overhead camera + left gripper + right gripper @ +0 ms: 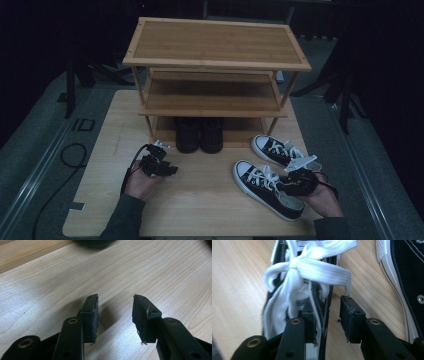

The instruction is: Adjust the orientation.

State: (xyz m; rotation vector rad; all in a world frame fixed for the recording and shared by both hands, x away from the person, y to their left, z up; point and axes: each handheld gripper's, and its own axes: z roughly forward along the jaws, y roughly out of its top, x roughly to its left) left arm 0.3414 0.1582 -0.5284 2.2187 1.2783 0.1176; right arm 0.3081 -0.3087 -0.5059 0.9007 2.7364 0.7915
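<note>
You are facing a wooden shoe rack [215,45] whose bottom shelf is already housing dark shoes [199,134], suggesting the sneakers belong there too. Your right gripper [327,315] is straddling the near sneaker [265,187]'s collar, jaws apart, readying a grip. Your left gripper [115,315] is idling wide over bare table [162,272].
</note>
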